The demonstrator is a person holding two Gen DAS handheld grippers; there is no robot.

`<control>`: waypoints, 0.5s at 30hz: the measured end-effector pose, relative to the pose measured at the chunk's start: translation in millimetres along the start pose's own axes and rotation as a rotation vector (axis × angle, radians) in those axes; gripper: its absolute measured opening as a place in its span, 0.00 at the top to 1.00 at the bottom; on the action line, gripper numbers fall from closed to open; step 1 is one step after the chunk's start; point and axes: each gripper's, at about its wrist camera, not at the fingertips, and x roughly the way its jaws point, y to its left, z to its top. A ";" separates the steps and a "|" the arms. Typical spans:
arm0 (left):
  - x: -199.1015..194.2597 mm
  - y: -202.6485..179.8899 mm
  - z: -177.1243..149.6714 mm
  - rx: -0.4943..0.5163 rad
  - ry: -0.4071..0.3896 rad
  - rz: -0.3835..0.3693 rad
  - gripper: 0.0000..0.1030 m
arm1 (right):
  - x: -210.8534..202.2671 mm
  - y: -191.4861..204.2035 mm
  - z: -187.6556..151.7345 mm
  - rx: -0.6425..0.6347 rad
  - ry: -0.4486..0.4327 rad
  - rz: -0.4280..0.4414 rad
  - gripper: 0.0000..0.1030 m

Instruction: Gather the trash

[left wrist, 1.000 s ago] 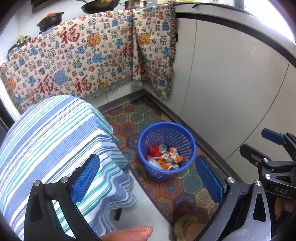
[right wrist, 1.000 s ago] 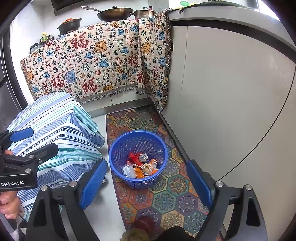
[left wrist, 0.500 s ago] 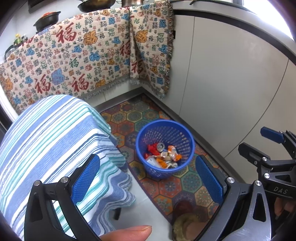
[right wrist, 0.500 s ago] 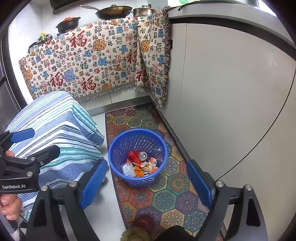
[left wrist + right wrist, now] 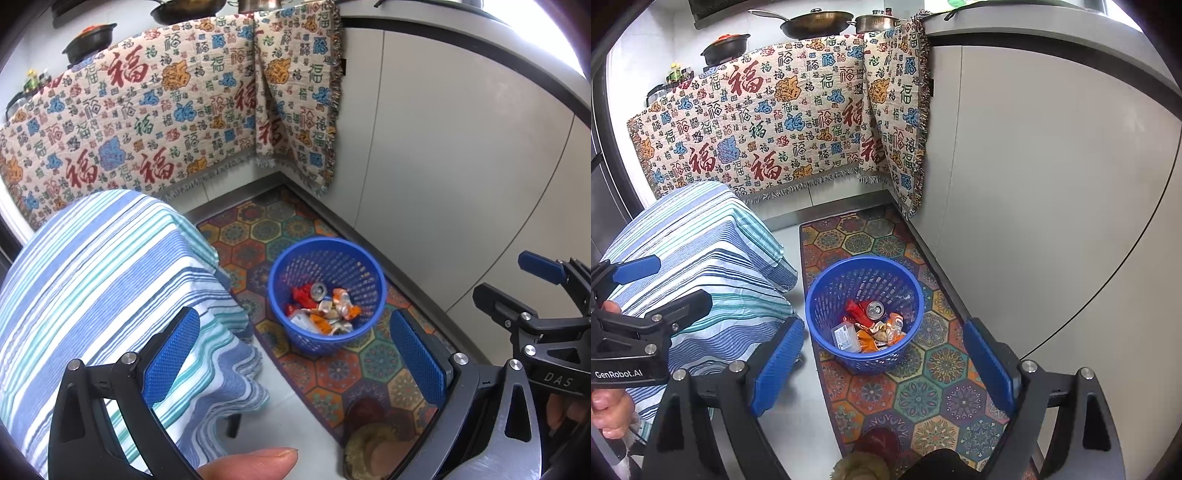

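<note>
A blue mesh waste basket (image 5: 364,266) (image 5: 820,295) stands on the patterned floor mat. Inside lie a crushed can (image 5: 318,290) (image 5: 875,309), red and orange wrappers (image 5: 321,321) (image 5: 871,338) and a small white box (image 5: 845,335). My left gripper (image 5: 295,350) hangs open above and in front of the basket, nothing between its blue pads. My right gripper (image 5: 882,365) is open too, empty, held high over the basket's near side. Each gripper shows at the edge of the other's view.
A table under a blue striped cloth (image 5: 92,277) (image 5: 698,243) stands left of the basket. White cabinets (image 5: 1052,184) run along the right. A patterned blanket (image 5: 775,122) drapes the counter behind, with pans on top. A slippered foot (image 5: 875,454) is on the mat (image 5: 919,402).
</note>
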 end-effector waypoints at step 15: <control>1.5 1.5 -3.3 0.019 0.012 -0.013 0.01 | 0.9 -4.4 0.9 0.004 0.005 -0.004 0.13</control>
